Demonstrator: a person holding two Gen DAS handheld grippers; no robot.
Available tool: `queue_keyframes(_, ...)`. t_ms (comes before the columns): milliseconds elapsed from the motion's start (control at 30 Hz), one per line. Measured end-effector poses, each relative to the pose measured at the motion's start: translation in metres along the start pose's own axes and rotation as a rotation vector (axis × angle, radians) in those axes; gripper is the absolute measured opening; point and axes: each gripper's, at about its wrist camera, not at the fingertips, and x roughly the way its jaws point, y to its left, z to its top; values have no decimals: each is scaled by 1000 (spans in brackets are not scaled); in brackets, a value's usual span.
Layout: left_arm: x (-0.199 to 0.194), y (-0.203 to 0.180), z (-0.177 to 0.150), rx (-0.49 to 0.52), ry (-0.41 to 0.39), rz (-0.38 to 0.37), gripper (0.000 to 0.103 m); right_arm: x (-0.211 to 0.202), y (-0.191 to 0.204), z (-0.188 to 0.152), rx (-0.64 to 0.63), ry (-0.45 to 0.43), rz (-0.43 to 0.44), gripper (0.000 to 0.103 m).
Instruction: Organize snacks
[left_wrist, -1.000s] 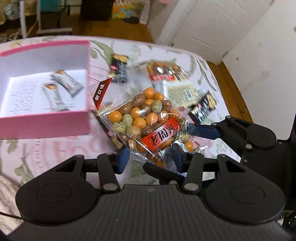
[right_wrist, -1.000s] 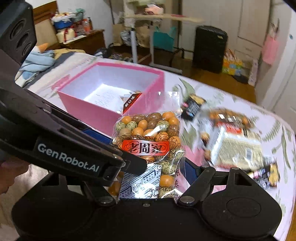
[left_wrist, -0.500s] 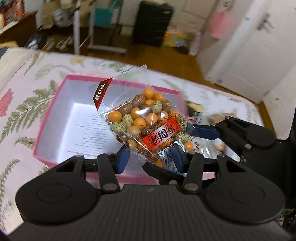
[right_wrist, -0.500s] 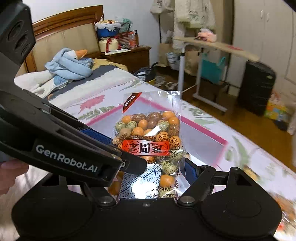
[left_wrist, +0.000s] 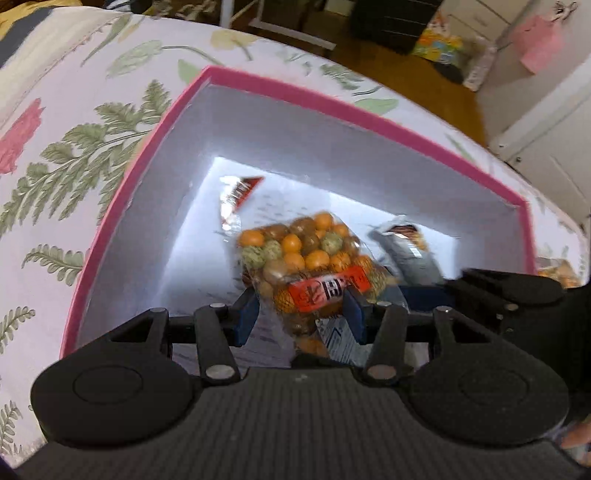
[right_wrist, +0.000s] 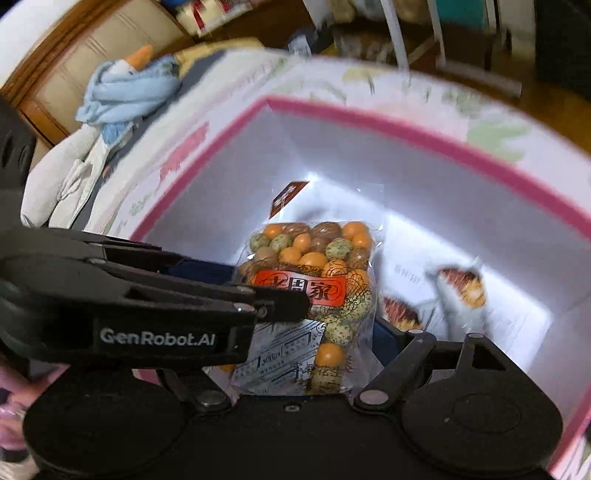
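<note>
A clear bag of orange, green and brown coated nuts with a red label hangs over the open pink box. Both grippers hold its lower part. My left gripper is shut on the bag, blue pads on either side. My right gripper is shut on the same bag, with the left gripper's arm crossing in front. The bag sits inside the box's walls, above its white floor.
Small silver snack packets lie on the box floor at the right. The box rests on a floral-print cloth. A blue cloth bundle lies beyond on the bed. More snacks show past the box's right edge.
Both grippers have carried the bag from beside the snack pile to over the pink box, then tipped down into it. The views now look into the box interior.
</note>
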Motion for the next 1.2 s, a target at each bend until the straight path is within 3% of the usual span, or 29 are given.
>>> queue_keyframes(67,-1,-4,-5,29,-44,61,47,-3,6,-3,-17,2,1,87)
queue_keyframes(167,-15,-10,-10,57,-108,91,47,-18,15,-11,-51,-15,-39,88)
queue_keyframes(300,-44,-8,-16,41,-136,27,47,-55,20,-31,-101,-92,-117,88)
queue_keyframes(467,-84,-22,-40,82,-145,-64,47,-122,32,-84,-163,-256,-171,88)
queue_keyframes(700,-119,-63,-88,175,-167,-153,45,-181,10,-160,-109,-493,-299,90)
queue_keyframes(867,-120,-95,-126,206,-173,-250,44,-186,-9,-195,-77,-483,-333,90)
queue_keyframes(967,-112,-112,-147,228,-165,-296,44,-173,-13,-209,-116,-429,-315,89)
queue_keyframes(1200,-76,-140,-176,236,-124,-334,44,-127,-27,-233,-161,-351,-313,86)
